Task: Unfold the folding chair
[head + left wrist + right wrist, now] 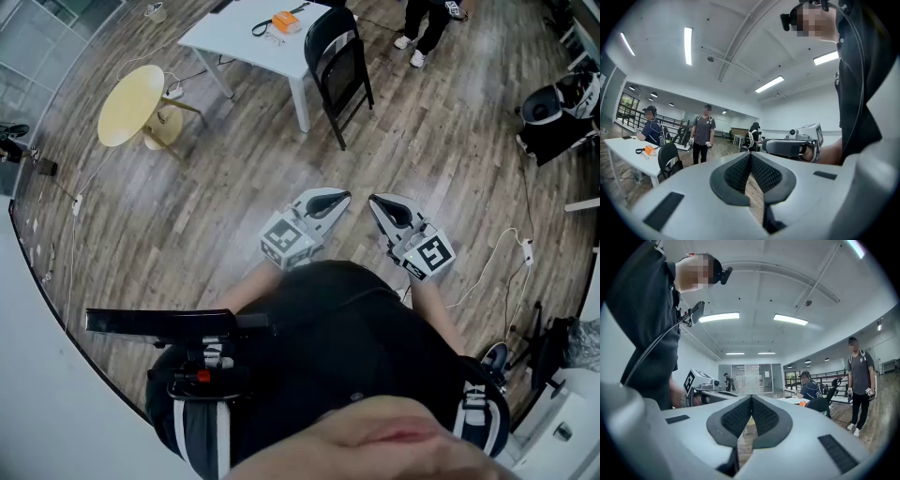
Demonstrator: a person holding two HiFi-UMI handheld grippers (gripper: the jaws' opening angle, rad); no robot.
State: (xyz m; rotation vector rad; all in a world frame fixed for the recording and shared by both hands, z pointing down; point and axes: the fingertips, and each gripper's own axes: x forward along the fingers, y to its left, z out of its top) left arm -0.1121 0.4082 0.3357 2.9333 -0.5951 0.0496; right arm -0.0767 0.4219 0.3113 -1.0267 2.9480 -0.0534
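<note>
**Both grippers empty, chair well ahead**

The left gripper (343, 196) and right gripper (374, 200) are held level, close to the person's body. Each has its fingers (737, 172) pressed together on nothing. The black folding chair (337, 66) stands well ahead of the fingers on the wooden floor (234, 178), just beside a corner of the white worktop (246, 39).

The folding chair (337, 66) stands just beside the table (234, 36), the side table (131, 101) farther left.
</note>
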